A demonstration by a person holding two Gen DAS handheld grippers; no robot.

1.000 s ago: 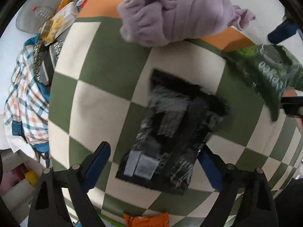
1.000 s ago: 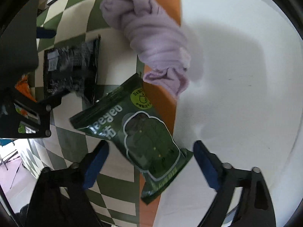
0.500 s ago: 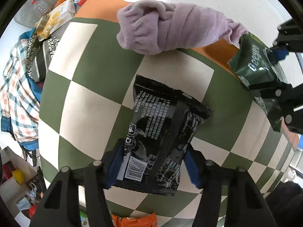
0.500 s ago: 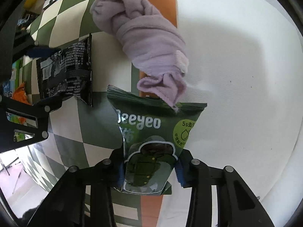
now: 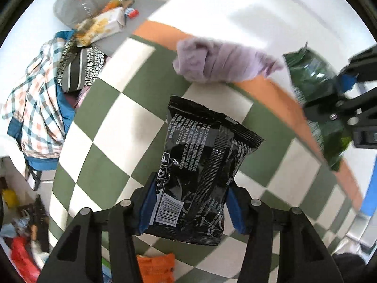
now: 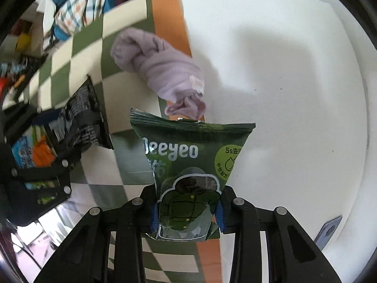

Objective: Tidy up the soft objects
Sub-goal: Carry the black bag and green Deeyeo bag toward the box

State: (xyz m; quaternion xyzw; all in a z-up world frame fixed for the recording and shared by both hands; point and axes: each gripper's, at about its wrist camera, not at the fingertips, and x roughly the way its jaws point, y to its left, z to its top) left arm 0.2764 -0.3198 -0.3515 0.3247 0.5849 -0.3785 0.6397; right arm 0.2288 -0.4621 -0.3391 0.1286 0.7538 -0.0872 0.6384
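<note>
My left gripper (image 5: 189, 208) is shut on a black wipes pack (image 5: 200, 167) and holds it above the green-and-cream checkered cloth (image 5: 113, 127). My right gripper (image 6: 187, 210) is shut on a green Deeyeo pack (image 6: 190, 165) and holds it upright in the air; that pack also shows at the right of the left wrist view (image 5: 313, 80). A rolled lilac towel (image 5: 223, 62) lies on the cloth's orange border, and shows in the right wrist view (image 6: 160, 67) beyond the green pack. The black pack shows at the left of the right wrist view (image 6: 86, 118).
A plaid shirt and patterned clothes (image 5: 42, 94) are piled at the left edge. A grey tray with bottles and snack bags (image 5: 94, 11) sits behind them. An orange pack (image 5: 155, 266) lies below my left gripper. White bedding (image 6: 282, 82) spreads to the right.
Both grippers closed on their packs and lifted them off the cloth. The black pack and the green pack now hang higher than before; the towel has not moved.
</note>
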